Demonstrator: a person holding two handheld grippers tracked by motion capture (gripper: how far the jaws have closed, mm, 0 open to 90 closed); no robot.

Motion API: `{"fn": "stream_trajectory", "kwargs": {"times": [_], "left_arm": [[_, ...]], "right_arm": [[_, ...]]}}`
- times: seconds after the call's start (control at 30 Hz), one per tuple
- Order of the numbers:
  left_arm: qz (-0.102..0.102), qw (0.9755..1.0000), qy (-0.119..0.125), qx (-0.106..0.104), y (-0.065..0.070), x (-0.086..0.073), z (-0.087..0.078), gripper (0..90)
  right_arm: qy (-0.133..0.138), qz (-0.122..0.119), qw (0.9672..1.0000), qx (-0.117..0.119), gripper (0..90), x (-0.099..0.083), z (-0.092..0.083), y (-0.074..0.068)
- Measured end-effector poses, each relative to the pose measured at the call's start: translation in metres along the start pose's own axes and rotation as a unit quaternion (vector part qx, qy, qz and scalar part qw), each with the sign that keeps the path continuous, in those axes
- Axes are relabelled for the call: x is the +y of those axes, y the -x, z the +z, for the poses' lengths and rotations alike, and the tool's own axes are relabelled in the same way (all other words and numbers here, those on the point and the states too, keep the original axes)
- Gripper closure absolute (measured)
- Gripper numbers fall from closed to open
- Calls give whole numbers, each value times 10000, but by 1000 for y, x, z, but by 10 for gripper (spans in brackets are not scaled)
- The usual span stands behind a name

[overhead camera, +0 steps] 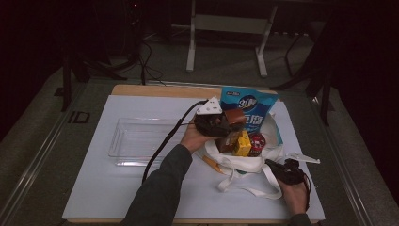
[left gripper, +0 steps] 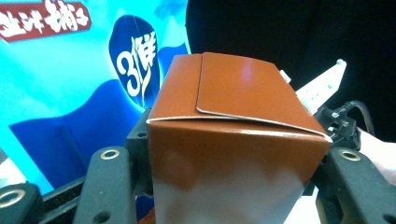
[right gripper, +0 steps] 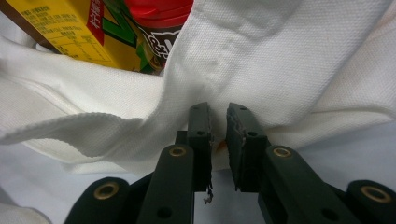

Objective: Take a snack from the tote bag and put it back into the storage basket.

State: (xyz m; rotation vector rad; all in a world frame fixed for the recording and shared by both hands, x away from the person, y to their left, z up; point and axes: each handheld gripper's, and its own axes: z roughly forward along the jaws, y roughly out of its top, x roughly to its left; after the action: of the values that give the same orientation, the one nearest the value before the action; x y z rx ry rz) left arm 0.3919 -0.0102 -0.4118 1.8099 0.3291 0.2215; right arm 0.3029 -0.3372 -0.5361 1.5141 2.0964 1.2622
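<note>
My left gripper is shut on a brown cardboard box, held above the open white cloth bag. In the left gripper view the brown box sits squeezed between both jaws, its flap end facing away. Inside the bag stand a tall blue snack pouch, a yellow carton and a dark red-capped container. My right gripper is at the bag's near right rim. In the right gripper view its jaws pinch a fold of the white fabric.
A clear plastic tray lies left of the bag on the white mat. An orange stick-like item pokes out from under the bag's left side. The bag's straps trail toward the table's front edge.
</note>
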Motion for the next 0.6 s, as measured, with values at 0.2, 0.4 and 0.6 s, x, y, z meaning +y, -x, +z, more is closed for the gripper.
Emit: {"fn": "stream_trajectory", "kwargs": {"times": [0.2, 0.4, 0.6], "left_arm": [[-37, 9998, 204, -44, 2, 9, -10, 433], [46, 9998, 215, 7, 6, 18, -18, 433], [-7, 9996, 291, -54, 7, 24, -25, 433]], "right_arm": [[15, 11, 10000, 37, 779, -1, 0, 2], [26, 5, 10000, 37, 778, -1, 0, 2], [44, 85, 9999, 94, 772, -2, 0, 3]]}}
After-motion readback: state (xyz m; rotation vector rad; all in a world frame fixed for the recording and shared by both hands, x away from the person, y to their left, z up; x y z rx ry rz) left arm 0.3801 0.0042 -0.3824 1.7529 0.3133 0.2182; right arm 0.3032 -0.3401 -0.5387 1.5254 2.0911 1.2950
